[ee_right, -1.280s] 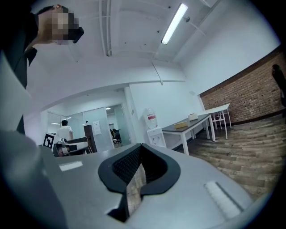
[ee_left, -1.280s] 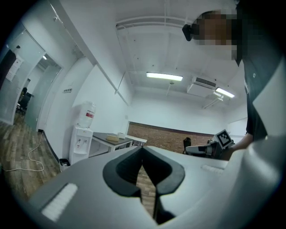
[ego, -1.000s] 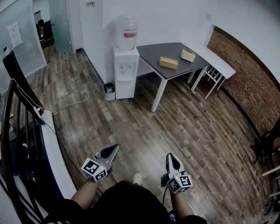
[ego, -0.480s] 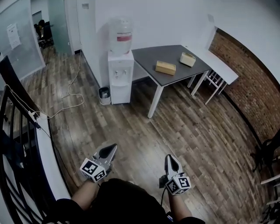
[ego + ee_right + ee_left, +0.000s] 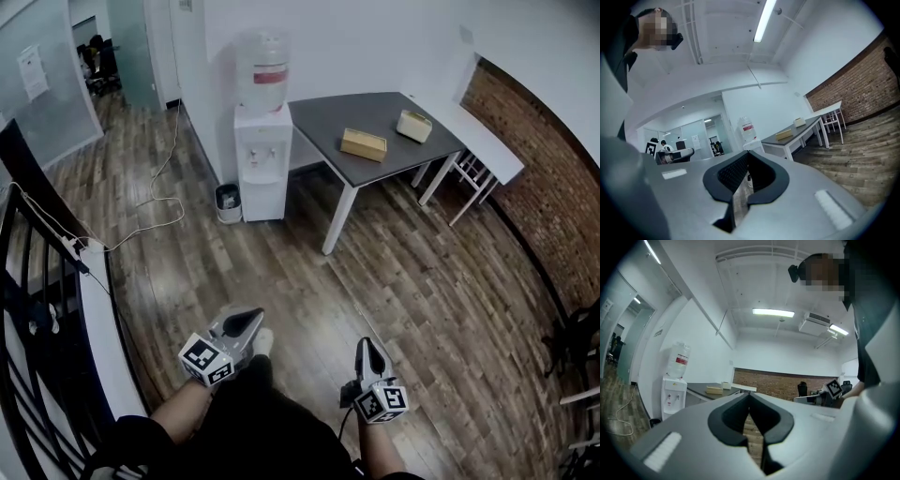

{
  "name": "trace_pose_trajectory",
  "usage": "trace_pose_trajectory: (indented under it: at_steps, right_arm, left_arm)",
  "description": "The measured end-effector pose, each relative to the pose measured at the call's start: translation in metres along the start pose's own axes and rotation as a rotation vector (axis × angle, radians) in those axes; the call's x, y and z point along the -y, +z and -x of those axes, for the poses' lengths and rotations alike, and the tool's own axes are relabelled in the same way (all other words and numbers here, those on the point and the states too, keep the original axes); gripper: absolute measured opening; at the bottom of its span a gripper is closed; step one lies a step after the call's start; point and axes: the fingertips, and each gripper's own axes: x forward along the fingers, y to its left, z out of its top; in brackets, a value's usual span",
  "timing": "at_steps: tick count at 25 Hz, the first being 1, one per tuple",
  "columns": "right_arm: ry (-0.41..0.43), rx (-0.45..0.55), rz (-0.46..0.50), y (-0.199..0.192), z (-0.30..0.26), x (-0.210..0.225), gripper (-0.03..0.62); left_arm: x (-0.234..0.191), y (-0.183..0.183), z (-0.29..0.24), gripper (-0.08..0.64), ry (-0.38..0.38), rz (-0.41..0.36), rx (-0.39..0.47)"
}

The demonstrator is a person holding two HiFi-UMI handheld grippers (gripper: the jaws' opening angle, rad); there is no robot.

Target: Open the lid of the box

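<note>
A white water dispenser (image 5: pixel 262 169) stands against the white wall, with a clear bottle (image 5: pixel 265 70) upright on top. A small waste bin (image 5: pixel 229 201) sits on the floor just beside its left side. To its right stands a dark-topped table (image 5: pixel 342 112) on white legs, and a white table (image 5: pixel 480 139) adjoins its far side along the brick wall (image 5: pixel 548 197). A white cable (image 5: pixel 155 208) trails across the wooden floor (image 5: pixel 412 272) toward a black railing (image 5: pixel 23 272) at the left. A strip light (image 5: pixel 773 312) glows on the ceiling.
</note>
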Motion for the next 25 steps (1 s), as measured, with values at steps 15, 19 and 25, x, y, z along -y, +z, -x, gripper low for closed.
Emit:
trace_pose_trajectory:
  at_steps: [15,19,25]
  right_arm:
    - [-0.082,0.019,0.105,0.043,-0.150,0.035,0.003]
    - [-0.090,0.026,0.122,0.054,-0.187,0.039,0.003]
    - [-0.125,0.026,0.106,0.054,-0.213,0.049,0.003]
  left_arm:
    - [-0.132,0.019,-0.112,0.000,-0.079,0.021,0.039]
    - [-0.161,0.027,-0.134,0.000,-0.087,0.021,0.040]
    - [-0.186,0.023,-0.159,0.000,-0.113,0.033,0.016]
